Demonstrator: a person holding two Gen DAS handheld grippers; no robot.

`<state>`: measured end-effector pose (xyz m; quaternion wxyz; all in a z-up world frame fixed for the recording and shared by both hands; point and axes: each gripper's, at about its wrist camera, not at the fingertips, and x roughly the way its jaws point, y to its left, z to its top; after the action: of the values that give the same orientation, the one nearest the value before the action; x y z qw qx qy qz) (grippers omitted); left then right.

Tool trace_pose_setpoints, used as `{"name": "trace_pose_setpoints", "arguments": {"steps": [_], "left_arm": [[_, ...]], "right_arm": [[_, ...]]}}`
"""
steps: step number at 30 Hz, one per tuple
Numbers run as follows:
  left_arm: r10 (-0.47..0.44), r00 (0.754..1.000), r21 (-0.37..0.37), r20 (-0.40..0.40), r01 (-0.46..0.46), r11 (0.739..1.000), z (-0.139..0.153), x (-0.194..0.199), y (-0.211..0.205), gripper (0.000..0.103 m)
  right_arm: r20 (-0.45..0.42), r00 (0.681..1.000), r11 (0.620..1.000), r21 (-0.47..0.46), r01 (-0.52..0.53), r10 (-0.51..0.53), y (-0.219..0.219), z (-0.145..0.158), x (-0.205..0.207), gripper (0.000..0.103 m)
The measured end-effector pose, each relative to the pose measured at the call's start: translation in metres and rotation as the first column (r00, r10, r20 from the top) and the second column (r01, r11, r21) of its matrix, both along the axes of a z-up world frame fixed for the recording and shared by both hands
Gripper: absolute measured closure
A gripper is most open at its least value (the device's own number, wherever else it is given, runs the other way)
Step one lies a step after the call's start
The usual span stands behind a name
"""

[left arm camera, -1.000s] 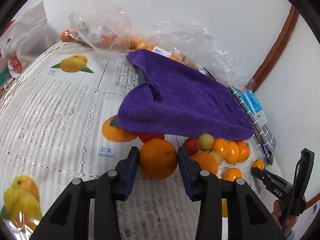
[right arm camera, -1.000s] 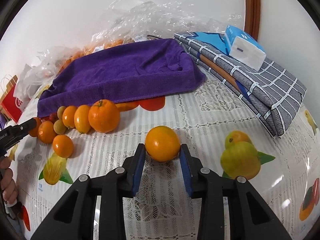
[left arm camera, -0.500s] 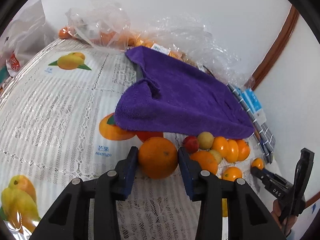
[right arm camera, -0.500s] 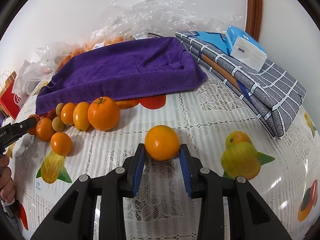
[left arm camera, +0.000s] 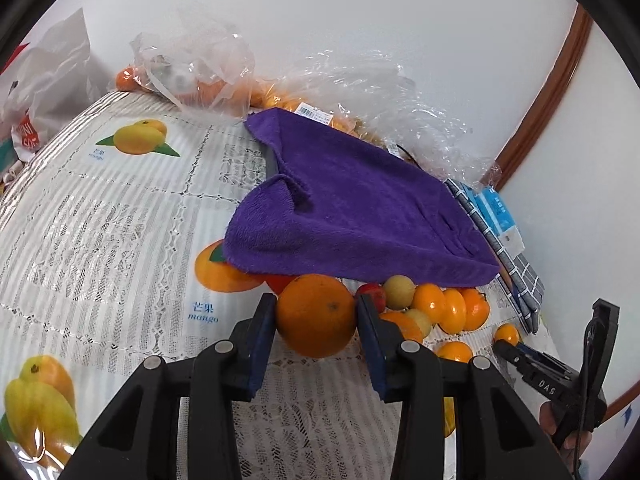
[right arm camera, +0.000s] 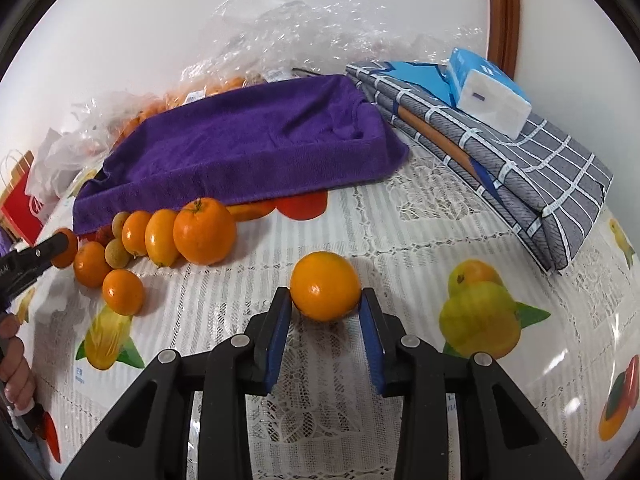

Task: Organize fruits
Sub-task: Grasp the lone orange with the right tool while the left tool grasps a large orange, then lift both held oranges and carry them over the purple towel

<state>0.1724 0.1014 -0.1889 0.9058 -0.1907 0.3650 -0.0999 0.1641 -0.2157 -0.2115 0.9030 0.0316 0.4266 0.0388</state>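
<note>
Tablecloth (left arm camera: 120, 220) with printed mangoes covers the whole surface, and a purple towel (left arm camera: 360, 208) lies across its far half, from 11 to 2 o'clock in the left wrist view. Crinkled plastic bags (left arm camera: 200, 64) of fruit sit behind the towel at 12 o'clock, and a folded grey checked cloth (right arm camera: 520, 152) with a tissue pack (right arm camera: 488, 96) on top lies at 2 o'clock in the right wrist view.

Left gripper (left arm camera: 316, 320) points level across the table, jaws closed narrowly on a large orange (left arm camera: 316, 314) whose sides touch both blue pads. Compared with a second ago, this orange sits closer to the towel's front edge and the view has edged forward toward the fruit row (left arm camera: 436, 308), which lies at 3 o'clock of the orange.

Right gripper (right arm camera: 325, 304) is likewise level, its jaws bracketing a smaller orange (right arm camera: 325, 286) resting on the cloth; whether the pads are pressing it I cannot tell. That orange keeps the same place between the fingers as before, well apart from the row, at 4 o'clock of it.
</note>
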Motion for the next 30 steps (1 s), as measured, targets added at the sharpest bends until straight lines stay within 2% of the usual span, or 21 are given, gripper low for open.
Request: {"name": "trace_pose_setpoints", "arguments": {"steps": [4,14,18,21,25,30], "left_arm": [[-0.003,1.000,-0.001,0.017,0.003,1.000,0.002,-0.002,0.000,0.064],[-0.014,0.997,0.000,0.072,0.014,1.000,0.013,-0.010,-0.004,0.064],[0.014,0.998,0.050,0.058,-0.017,0.999,0.022,-0.007,-0.008,0.064],[0.000,0.998,0.043,0.063,-0.003,0.999,0.036,-0.003,-0.015,0.064],[0.008,0.996,0.078,0.089,-0.015,0.997,0.065,0.014,-0.028,0.064],[0.023,0.991,0.052,0.129,-0.029,0.998,0.088,0.050,-0.044,0.064]], "right_arm": [[0.000,1.000,1.000,-0.029,0.001,-0.001,0.003,0.000,0.000,0.068],[0.072,0.997,0.999,0.032,0.029,-0.031,-0.007,0.010,-0.011,0.069],[0.076,0.996,0.998,0.048,0.046,-0.050,-0.007,0.015,-0.009,0.069],[0.097,0.995,0.997,0.063,0.032,-0.039,-0.006,0.030,-0.003,0.069],[0.176,0.984,0.998,0.056,0.012,-0.022,0.000,0.061,0.014,0.069],[0.251,0.968,0.998,0.058,-0.019,0.004,0.017,0.090,0.050,0.069]]}}
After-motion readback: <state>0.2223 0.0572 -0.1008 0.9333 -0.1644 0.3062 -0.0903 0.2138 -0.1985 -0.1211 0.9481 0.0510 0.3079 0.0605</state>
